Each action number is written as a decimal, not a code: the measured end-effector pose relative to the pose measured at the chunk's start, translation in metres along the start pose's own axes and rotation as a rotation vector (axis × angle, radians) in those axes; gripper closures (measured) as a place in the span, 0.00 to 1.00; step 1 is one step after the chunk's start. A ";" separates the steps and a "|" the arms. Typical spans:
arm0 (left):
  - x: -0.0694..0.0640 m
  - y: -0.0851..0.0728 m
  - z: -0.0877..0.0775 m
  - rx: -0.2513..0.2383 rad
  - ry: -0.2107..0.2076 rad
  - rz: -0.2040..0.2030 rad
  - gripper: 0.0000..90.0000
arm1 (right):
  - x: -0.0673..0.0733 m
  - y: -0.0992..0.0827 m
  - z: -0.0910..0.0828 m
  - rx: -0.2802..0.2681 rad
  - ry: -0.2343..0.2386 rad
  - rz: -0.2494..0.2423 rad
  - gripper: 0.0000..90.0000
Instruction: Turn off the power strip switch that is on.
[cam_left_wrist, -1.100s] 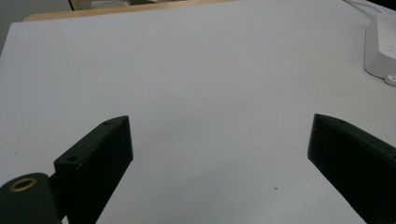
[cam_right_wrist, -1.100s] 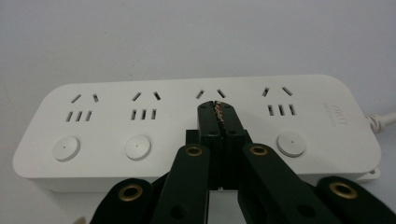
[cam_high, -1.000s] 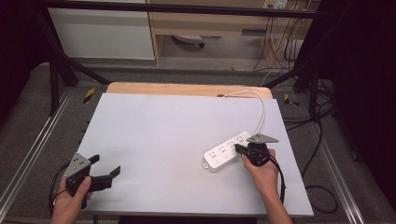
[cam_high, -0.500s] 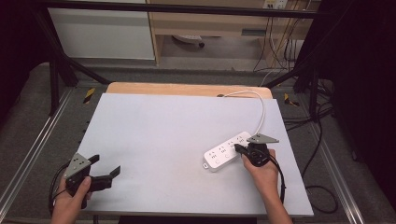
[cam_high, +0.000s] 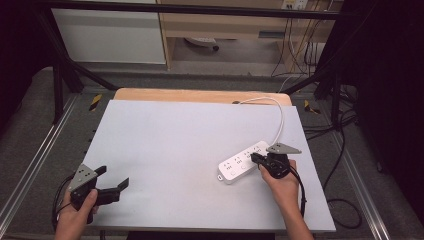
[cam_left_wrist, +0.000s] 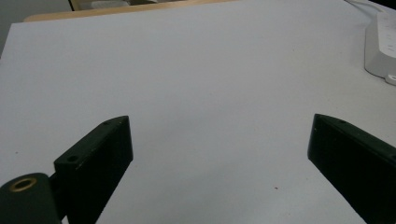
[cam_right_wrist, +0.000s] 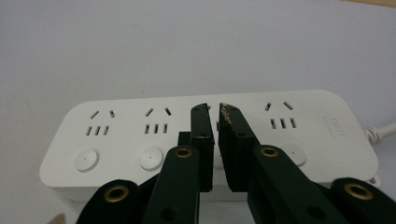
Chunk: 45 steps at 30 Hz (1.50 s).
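High view: power strip (cam_high: 245, 161) lay right of centre, right gripper (cam_high: 257, 159) on it. Left gripper view: left gripper (cam_left_wrist: 219, 140) jaws spread, empty. Right gripper view: jaws nearly together over third switch; pressing off-centre could shove strip.

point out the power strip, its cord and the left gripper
power strip (cam_high: 240, 167): high view, its white top face
cord (cam_high: 281, 120): high view, the white run along the table
left gripper (cam_high: 111, 180): high view, midway between its fingers

even bright overhead light on table (cam_high: 175, 150) — surroundings dark, soft shadows — slight softness.
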<state>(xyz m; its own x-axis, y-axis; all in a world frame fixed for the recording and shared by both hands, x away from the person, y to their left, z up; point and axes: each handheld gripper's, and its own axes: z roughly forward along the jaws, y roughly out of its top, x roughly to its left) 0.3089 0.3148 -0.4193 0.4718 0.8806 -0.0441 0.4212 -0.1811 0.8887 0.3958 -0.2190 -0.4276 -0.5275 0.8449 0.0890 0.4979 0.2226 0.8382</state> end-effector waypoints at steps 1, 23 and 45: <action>0.000 0.000 0.000 0.000 0.000 0.000 0.07 | 0.000 0.000 0.000 -0.001 0.003 -0.001 0.92; 0.000 0.000 0.000 0.002 0.000 0.001 0.07 | -0.002 0.003 -0.008 -0.060 -0.010 0.014 0.77; 0.000 0.000 0.000 -0.002 0.001 -0.002 0.07 | -0.006 0.005 -0.011 -0.108 -0.037 0.073 0.46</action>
<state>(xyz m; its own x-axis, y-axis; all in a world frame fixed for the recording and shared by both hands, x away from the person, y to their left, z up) 0.3088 0.3150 -0.4193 0.4701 0.8814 -0.0456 0.4204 -0.1782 0.8897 0.3937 -0.2290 -0.4182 -0.4660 0.8746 0.1337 0.4560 0.1079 0.8834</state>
